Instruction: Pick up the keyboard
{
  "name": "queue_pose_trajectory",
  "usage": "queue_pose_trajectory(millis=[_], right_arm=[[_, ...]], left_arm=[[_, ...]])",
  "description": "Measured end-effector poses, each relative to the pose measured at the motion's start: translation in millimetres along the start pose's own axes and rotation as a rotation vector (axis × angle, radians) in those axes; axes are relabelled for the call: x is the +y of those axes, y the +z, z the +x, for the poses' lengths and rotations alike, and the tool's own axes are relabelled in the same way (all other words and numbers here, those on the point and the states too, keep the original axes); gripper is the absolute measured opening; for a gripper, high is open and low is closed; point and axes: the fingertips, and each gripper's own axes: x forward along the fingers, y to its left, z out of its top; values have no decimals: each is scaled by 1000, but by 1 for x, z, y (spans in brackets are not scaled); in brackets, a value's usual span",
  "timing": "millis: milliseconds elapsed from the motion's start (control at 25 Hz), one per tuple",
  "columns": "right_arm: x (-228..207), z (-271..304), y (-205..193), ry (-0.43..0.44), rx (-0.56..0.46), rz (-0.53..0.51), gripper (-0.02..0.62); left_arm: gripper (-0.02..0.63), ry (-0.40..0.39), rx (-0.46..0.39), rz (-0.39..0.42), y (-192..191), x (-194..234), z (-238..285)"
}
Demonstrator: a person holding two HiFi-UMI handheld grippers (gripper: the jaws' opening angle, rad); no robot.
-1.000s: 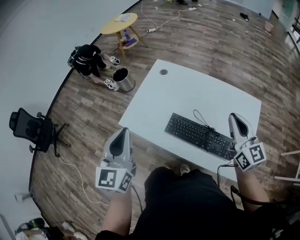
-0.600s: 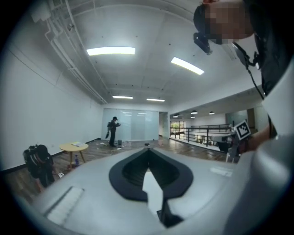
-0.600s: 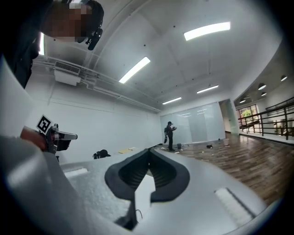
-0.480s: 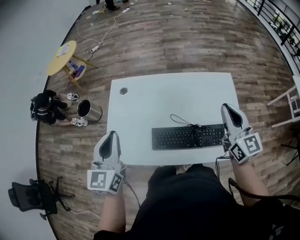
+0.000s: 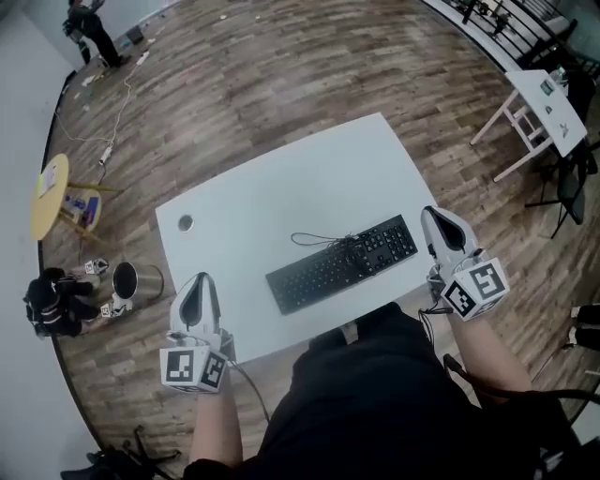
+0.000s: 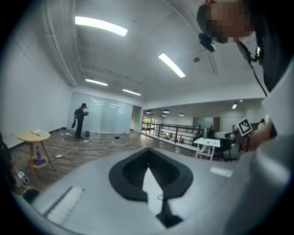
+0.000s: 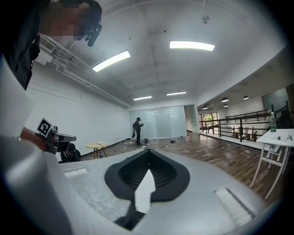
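Note:
A black keyboard (image 5: 342, 264) lies slanted on the white table (image 5: 281, 187) near its front edge, its thin cable looped behind it. My left gripper (image 5: 194, 281) hangs shut and empty over the table's front left corner, well left of the keyboard. My right gripper (image 5: 437, 217) is also shut and empty, just off the keyboard's right end and apart from it. In the left gripper view the jaws of the left gripper (image 6: 148, 151) meet along one seam; the right gripper (image 7: 148, 152) shows the same in the right gripper view. Both gripper bodies hide the keyboard there.
A metal bin (image 5: 136, 279), a black bag (image 5: 52, 302) and a round yellow side table (image 5: 49, 192) stand on the wood floor at the left. A white desk (image 5: 544, 103) stands at the far right. A person (image 5: 94, 28) stands far back. The table has a grommet (image 5: 185, 223).
The head view has swung round, so the table and keyboard sit at a different slant. The left gripper has come in from beside the table to its front left corner. Both jaws stayed shut.

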Motion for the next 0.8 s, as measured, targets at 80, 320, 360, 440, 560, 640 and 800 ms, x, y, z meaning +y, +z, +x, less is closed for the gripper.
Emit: queue_pose_trajectory(millis=[80,320,360,440,560,640,800], right_arm=[[-7,-6,-15,5,39,-12,2],[-44,-16,-79,-28,149,-25,2],[-46,-14,-91,-11,169,-21,2],[-48,-13,-114,26,215,-7,2],[-52,-11,-141,68,289,-11,2],[-54,-9,-158,86,334,-27,3],[-60,-5,-184,98,401,-17,101]], left_arm=[[-6,6,23,-16,-12,-1,4],[-6,61,132,-34,-83,0,14],[-6,57,151,-42,-97,0,16],[-6,42,195,-60,-123,-4,18],[-5,70,259,-58,-155,-6,19],[-5,108,293,-49,-171,-4,17],[132,79,381,-104,-201,-11,20]])
